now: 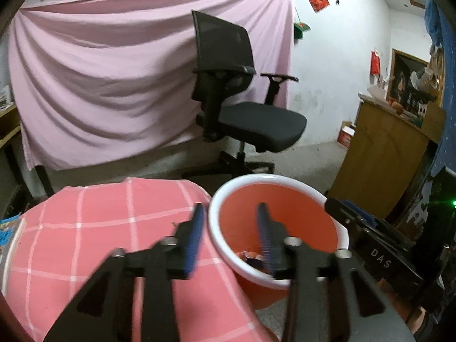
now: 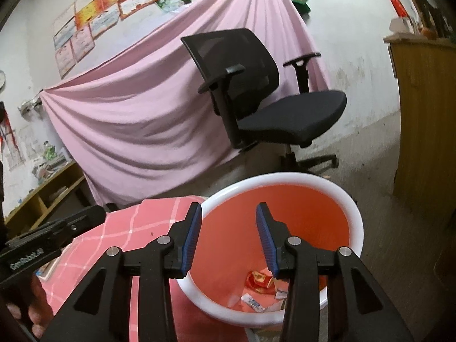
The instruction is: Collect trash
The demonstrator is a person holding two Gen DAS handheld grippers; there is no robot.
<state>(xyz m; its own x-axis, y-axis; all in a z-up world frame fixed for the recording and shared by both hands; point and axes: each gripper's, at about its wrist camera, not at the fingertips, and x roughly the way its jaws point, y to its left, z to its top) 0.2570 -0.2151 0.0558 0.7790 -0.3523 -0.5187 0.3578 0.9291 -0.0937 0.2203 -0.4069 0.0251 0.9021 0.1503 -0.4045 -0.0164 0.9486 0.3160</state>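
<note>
Both tools are held over the mouth of the one red bin (image 2: 285,199), white-rimmed, standing just beside the edge of a table under a pink checked cloth (image 1: 114,228). The right gripper (image 2: 228,239) is spread wide with nothing between its blue pads; the bin's interior lies directly ahead of and below it. The left gripper (image 1: 228,236) is likewise spread wide and empty, its left finger over the cloth edge and its right finger over the bin; this view is motion-blurred. Trash (image 2: 259,280) is seen on the bin floor below the right tool: one red wrapper, one white printed strip, and at least two further scraps partly hidden by the right finger, so the count is taken as roughly four. No trash is made out on the visible cloth. One black office chair (image 2: 270,99) stands well ahead, before one pink drape (image 2: 142,114). Judged risks: the bin rim could be knocked by a finger on withdrawal, since the fingers sit near it, and the light bin tipped; the two tools, side by side, could collide.
</note>
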